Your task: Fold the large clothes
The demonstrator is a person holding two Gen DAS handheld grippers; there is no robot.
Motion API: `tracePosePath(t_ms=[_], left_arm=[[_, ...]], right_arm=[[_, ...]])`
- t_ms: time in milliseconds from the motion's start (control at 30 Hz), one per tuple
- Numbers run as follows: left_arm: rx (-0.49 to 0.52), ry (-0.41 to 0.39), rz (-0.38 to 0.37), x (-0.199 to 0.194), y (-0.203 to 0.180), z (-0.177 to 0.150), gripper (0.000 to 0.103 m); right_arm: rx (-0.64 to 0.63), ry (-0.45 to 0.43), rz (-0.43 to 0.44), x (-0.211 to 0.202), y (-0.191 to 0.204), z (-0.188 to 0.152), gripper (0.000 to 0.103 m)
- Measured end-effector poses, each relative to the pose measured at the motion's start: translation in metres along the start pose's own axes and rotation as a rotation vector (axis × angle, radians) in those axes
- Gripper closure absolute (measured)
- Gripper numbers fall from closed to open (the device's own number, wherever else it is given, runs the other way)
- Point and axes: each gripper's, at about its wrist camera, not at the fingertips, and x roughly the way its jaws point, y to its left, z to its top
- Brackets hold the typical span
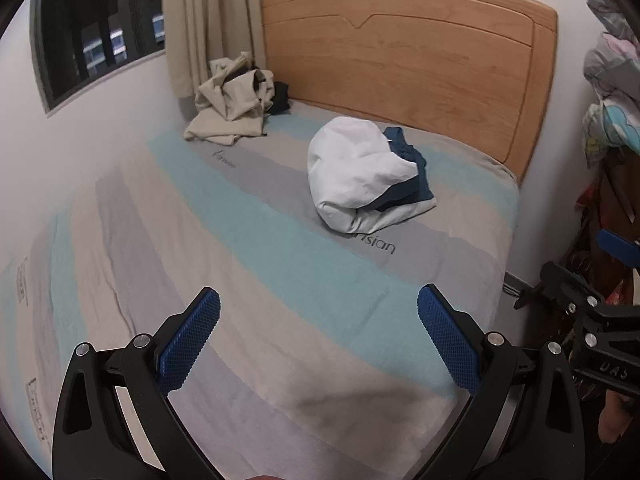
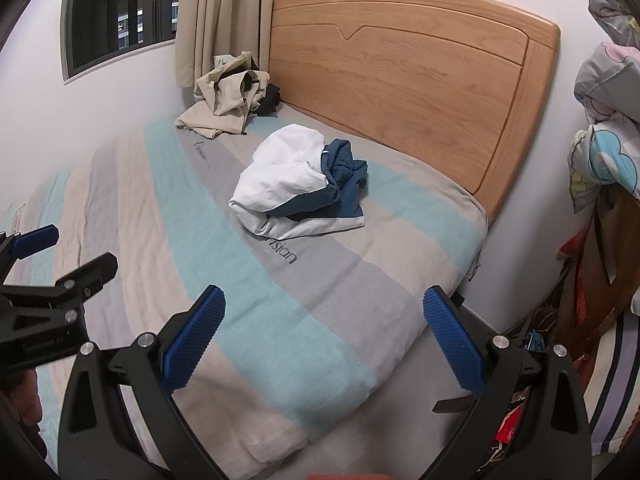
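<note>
1. Both grippers hang over the near edge of the bed [image 1: 132, 240]: the left gripper [image 1: 319, 312] and the right gripper [image 2: 324, 312] each have their blue fingers spread wide, with nothing between them.
2. Between the fingers and the clothes lies a long bare stretch of striped sheet, so neither tool is near any garment.
3. Close to the headboard [image 1: 420, 60], towards the middle of the bed's far edge, sits a white and navy garment [image 1: 360, 172]. It is bunched into a rounded heap, the navy part spilling out on the headboard side, with no flat panels or clean fold lines showing.
4. At the far left corner of the bed, against the wall and under the curtain [image 1: 208, 20], a beige garment [image 1: 232, 104] lies crumpled in a loose pile, with something dark [image 1: 280, 98] tucked behind it; what that dark piece is I cannot tell.
5. No folded stack shows anywhere on the bed in either view.
6. My judgement: as things lie now, both visible garments are still to be spread flat and folded, so the bulk of the work on them remains.
</note>
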Motion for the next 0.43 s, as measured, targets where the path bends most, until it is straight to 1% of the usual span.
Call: tracePosePath(t_ms=[100,133,300,433], left_arm=[[0.007,0.007,-0.004,0.0015,-0.0010,-0.0004,0.006],[0.008,0.003,0.008,0.0017,-0.0010,-0.0002,0.006],[0.000,0.034,-0.036,0.0048,-0.0007,0.0010,0.006],[-0.006,0.039,-0.043,0.0057,0.0001,0.0005,0.006]], right_arm=[[-0.001,0.002,0.001,0.0011,-0.0001,0.0003,0.008],[-0.002,0.004,0.001,0.0013,0.0009,-0.0002,0.008],[-0.003,0.002,0.004,0.0022,-0.0004,0.0008,0.008],[-0.001,0.002,0.009,0.0048,-0.0009,0.0029,0.008]])
